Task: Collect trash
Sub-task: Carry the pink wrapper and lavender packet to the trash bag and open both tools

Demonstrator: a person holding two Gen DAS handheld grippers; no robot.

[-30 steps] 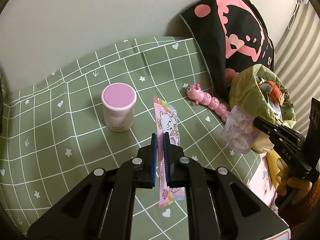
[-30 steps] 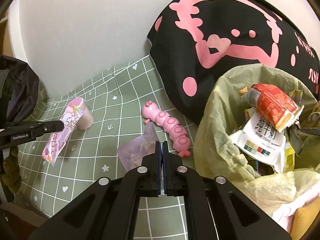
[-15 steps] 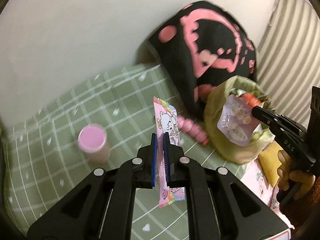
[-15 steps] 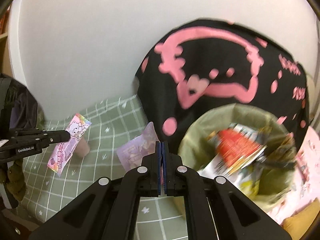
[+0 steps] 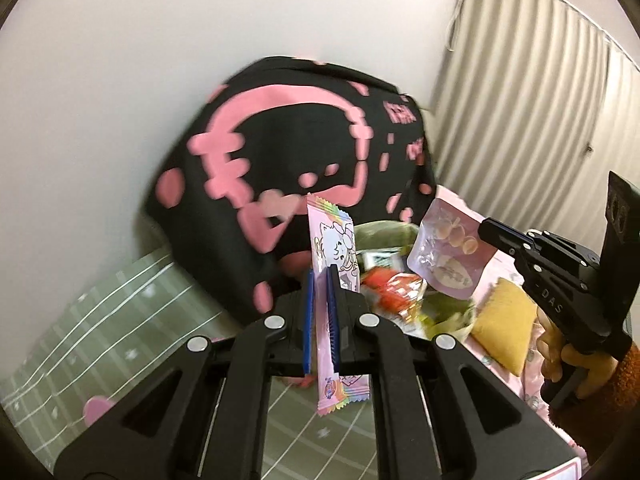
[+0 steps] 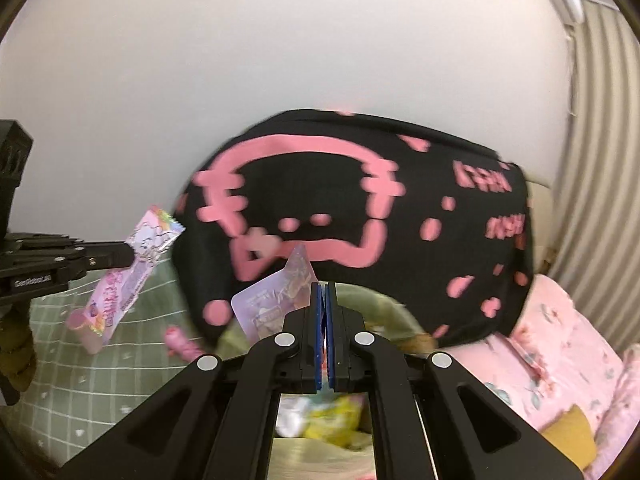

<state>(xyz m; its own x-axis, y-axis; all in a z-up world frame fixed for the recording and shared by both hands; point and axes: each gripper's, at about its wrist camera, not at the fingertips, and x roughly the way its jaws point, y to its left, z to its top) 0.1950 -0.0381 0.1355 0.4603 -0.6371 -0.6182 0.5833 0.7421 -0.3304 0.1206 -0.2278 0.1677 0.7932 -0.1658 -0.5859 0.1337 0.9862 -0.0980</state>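
Observation:
My left gripper (image 5: 320,276) is shut on a long pink candy wrapper (image 5: 334,248) with a cartoon cat, held upright in the air. To its right, my right gripper (image 5: 486,227) pinches a pale purple snack pouch (image 5: 448,256) above the olive trash bag (image 5: 384,232), which is full of wrappers. In the right wrist view the right gripper (image 6: 323,286) is shut on the pouch (image 6: 276,296), with the bag's mouth (image 6: 384,312) just below. The left gripper (image 6: 128,258) holds the wrapper (image 6: 132,272) at the left there.
A black cushion with pink print (image 5: 288,152) leans on the wall behind the bag. A pink caterpillar toy (image 6: 180,342) and a pink cup (image 6: 86,330) lie on the green checked cloth (image 5: 120,312). A yellow pillow (image 5: 504,324) and pink bedding (image 6: 560,344) are at the right.
Both grippers have lifted their wrappers off the cloth and swung right, toward and over the trash bag. The cup and toy have dropped low in view.

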